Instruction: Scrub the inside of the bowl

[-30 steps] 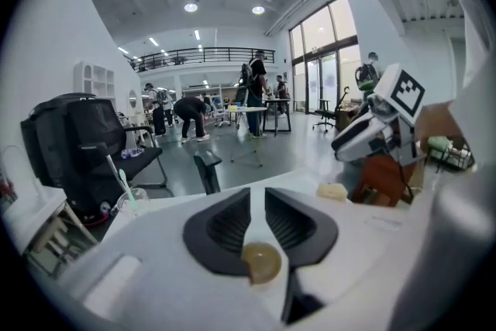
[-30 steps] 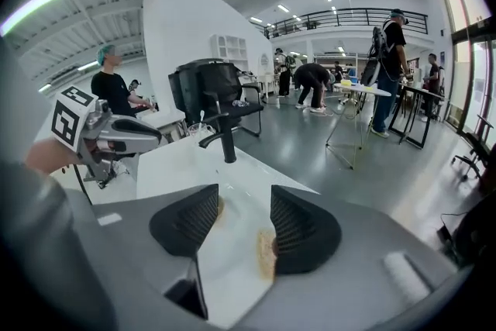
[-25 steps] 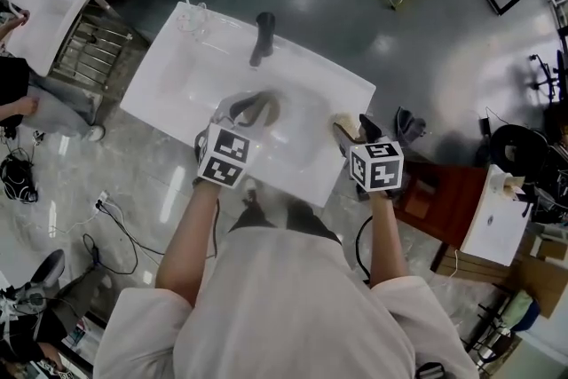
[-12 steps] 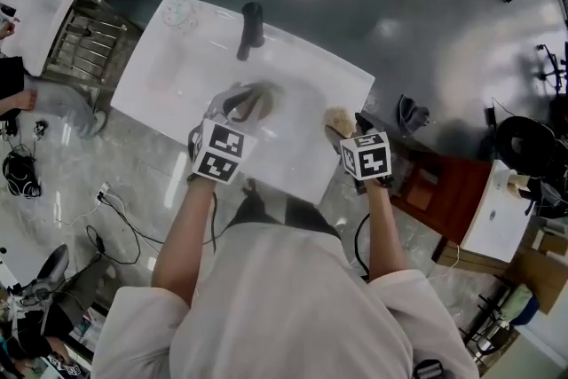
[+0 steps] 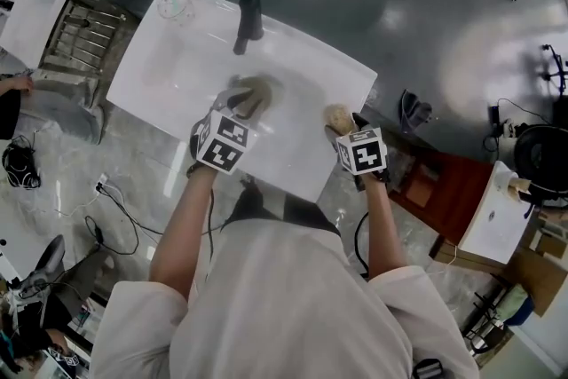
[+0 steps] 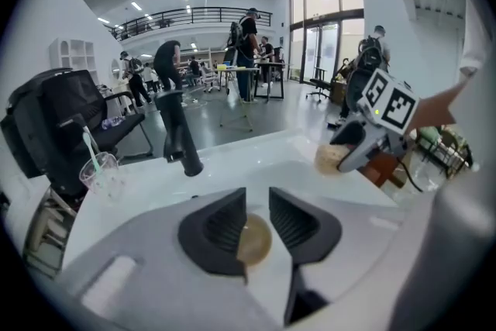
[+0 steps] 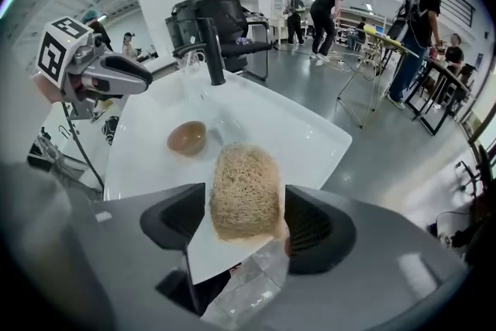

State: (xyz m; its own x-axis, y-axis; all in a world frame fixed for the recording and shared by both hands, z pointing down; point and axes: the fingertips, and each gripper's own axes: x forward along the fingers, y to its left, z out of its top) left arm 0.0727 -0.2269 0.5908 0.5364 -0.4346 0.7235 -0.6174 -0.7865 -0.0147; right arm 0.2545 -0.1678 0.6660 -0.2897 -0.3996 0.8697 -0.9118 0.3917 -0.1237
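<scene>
A small brown bowl (image 5: 259, 90) lies in the basin of the white sink (image 5: 177, 75). In the right gripper view the bowl (image 7: 187, 138) sits upright on the basin floor. My left gripper (image 5: 241, 108) hovers over it with jaws opening. The bowl (image 6: 254, 243) shows through the gap below the left gripper (image 6: 258, 221), apart from the pads. My right gripper (image 7: 246, 207) is at the sink's right edge. A tan fibrous scrubber (image 7: 246, 190) stands between its wide, slightly closing jaws and rests on the sink rim (image 7: 225, 260). I see no squeeze on it.
A black faucet (image 5: 248, 22) rises at the back of the sink. A clear cup with a straw (image 5: 175, 3) stands at the back left corner. A red-brown cabinet (image 5: 435, 191) is to the right. People and chairs fill the hall behind.
The view has shifted slightly. Both grippers stay about where they were, the left one over the bowl and the right one at the sink's right edge with the scrubber.
</scene>
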